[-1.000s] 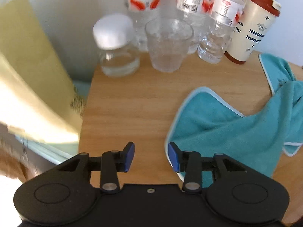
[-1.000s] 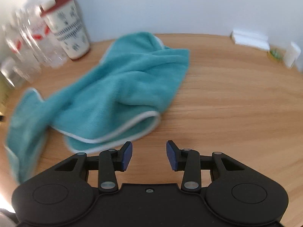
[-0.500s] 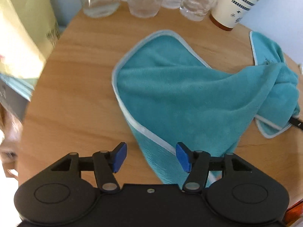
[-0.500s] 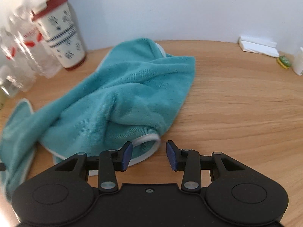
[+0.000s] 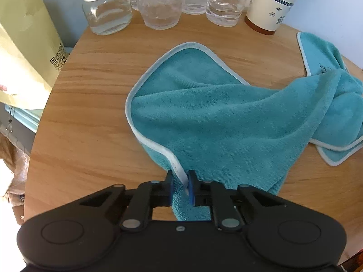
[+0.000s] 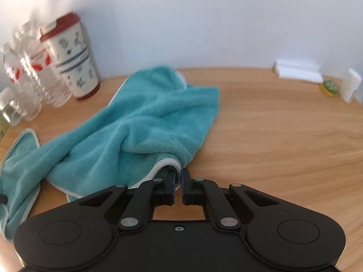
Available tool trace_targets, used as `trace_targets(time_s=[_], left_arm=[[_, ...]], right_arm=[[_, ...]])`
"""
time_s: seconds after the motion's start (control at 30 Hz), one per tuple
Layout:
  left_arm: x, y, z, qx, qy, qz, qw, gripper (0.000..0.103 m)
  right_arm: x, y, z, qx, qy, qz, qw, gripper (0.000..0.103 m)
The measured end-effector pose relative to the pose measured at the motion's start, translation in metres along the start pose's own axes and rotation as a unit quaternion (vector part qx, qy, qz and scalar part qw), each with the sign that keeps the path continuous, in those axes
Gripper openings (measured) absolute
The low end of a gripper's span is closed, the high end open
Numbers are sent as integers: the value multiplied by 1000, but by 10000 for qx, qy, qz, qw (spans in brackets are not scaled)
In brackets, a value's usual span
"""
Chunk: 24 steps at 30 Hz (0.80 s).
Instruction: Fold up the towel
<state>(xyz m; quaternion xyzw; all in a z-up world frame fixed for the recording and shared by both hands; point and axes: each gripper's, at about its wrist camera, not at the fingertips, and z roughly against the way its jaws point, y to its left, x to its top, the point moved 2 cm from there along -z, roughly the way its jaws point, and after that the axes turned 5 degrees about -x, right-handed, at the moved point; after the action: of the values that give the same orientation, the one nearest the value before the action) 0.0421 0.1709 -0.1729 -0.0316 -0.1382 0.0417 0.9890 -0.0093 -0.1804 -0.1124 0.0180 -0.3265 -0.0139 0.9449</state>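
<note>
One teal towel (image 5: pixel 226 122) w/ pale trim is seen crumpled, unfolded, mid-worktop (image 5: pixel 90 117). Its near edge is pinched by left tongs (image 5: pixel 180 187); right tongs (image 6: pixel 178 187) are nearly closed at a trimmed fold, grip can't be told. At worktop's back edge: 1 lidded cup (image 5: pixel 270 2), 1 glass (image 5: pixel 158 4), 1 jar (image 5: pixel 105 11).

My left gripper's (image 5: pixel 180 184) black body hides the towel (image 5: pixel 226 124) corner hanging below the pinch at bottom centre. The top edge cuts off the bottles (image 5: pixel 224 0) and the patterned cup (image 5: pixel 270 2). In my right wrist view the cup (image 6: pixel 72 61) and bottles (image 6: pixel 34 74) at upper left are blurred, labels unreadable. Whether my right gripper (image 6: pixel 178 182) actually pinches the towel's hem (image 6: pixel 163 164) I cannot tell.
</note>
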Motion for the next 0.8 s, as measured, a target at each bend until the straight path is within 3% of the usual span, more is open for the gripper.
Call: trace_targets(time_s=[0.17,0.37,0.5,0.67,0.8], left_arm=[[5,0,-1,116,31,-186,9998,10],[9,0,-3,115,85,-342,9993,10],[12,4,-5,98,162,-389,9991,10],[13,3,-4,218,205,-587,9978,11],[14,4,-4,329,236,-710,9967,11]], right_arm=[[37,-2,35,-431,-425,796,9950,4],[79,20,84,-790,-1013,2097,9693,4],[63,45,82,91,-452,2697,9618,4],[16,60,56,1196,407,2590,9576,4],[1,53,48,1317,575,2319,9621,7]])
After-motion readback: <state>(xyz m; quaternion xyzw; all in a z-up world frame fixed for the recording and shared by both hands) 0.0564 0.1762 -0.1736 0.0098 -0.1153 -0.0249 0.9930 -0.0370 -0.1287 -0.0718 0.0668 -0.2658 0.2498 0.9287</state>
